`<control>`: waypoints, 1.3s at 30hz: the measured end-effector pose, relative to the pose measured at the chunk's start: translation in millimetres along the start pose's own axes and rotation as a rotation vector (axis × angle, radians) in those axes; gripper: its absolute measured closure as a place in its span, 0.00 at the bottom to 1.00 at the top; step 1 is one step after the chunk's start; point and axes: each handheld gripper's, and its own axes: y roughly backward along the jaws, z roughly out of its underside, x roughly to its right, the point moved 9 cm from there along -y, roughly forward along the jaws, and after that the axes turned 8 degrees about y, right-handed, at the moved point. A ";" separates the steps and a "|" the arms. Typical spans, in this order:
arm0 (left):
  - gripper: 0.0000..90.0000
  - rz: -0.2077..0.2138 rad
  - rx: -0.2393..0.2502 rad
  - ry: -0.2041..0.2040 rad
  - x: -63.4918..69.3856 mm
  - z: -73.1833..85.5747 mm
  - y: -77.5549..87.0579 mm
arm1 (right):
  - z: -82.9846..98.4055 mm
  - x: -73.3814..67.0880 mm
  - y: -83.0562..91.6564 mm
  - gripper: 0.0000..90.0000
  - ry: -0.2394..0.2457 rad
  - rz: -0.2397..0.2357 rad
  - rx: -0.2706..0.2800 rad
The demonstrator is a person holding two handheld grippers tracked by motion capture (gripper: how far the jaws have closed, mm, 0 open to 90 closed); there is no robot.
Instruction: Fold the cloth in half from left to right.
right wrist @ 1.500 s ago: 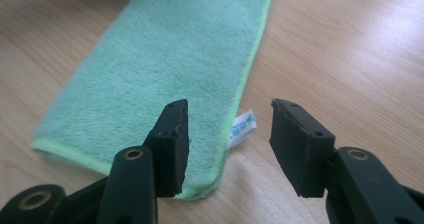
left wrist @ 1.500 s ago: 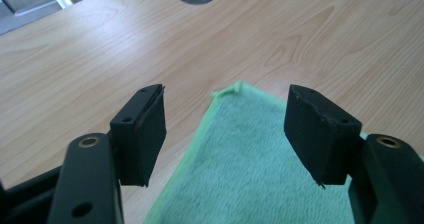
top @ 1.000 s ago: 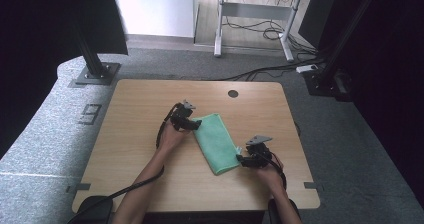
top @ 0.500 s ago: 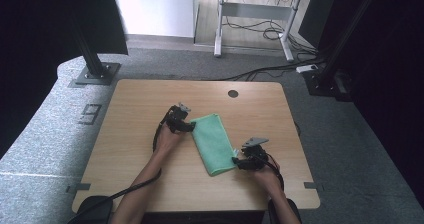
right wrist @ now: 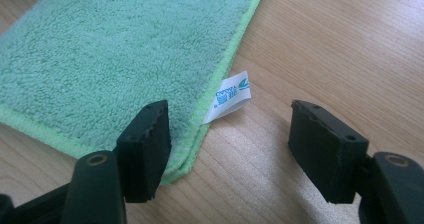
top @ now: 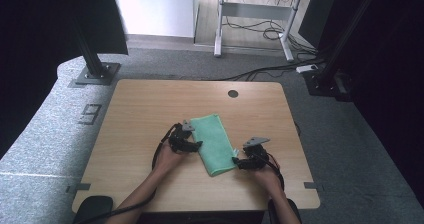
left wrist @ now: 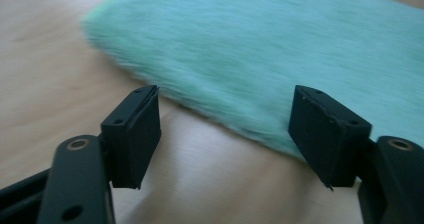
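Both hand-held grippers (top: pixel 197 145) (top: pixel 236 161) have released the folded green cloth (top: pixel 214 142).

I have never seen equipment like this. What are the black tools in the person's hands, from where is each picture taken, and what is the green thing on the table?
No robot is here. A person sits at a wooden table and holds a hand-held gripper in each hand: a tool with two black jaws that open and shut like tongs.

The high view comes from a fixed camera above the table. In it, the left hand-held gripper is at the left and the right hand-held gripper at the right.

The other two pictures come from small cameras riding on the tools, each looking along its own jaws.

Between the tools lies a folded green cloth, flat on the table. A small white label sticks out from its edge.

Nothing is held: both pairs of jaws stand open, close to the cloth's edges.
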 end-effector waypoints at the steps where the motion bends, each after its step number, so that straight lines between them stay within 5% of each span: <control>1: 0.31 0.011 -0.004 -0.005 6.4 2.4 1.1 | 0.1 0.2 -0.1 0.35 -0.001 0.002 0.000; 9: 0.29 0.075 -0.024 -0.031 48.8 21.7 12.8 | 0.6 0.7 -0.2 0.33 -0.009 0.005 0.003; 16: 0.27 0.084 -0.050 -0.059 70.2 38.8 22.0 | 0.9 1.6 -0.5 0.30 -0.011 0.010 0.003; 23: 0.26 0.058 -0.045 -0.050 57.5 43.1 25.1 | 0.4 -0.7 -2.3 0.24 -0.015 0.022 -0.001; 39: 0.24 0.008 -0.040 0.008 8.1 52.1 41.4 | -22.7 -31.6 -23.0 0.19 0.017 0.002 0.013</control>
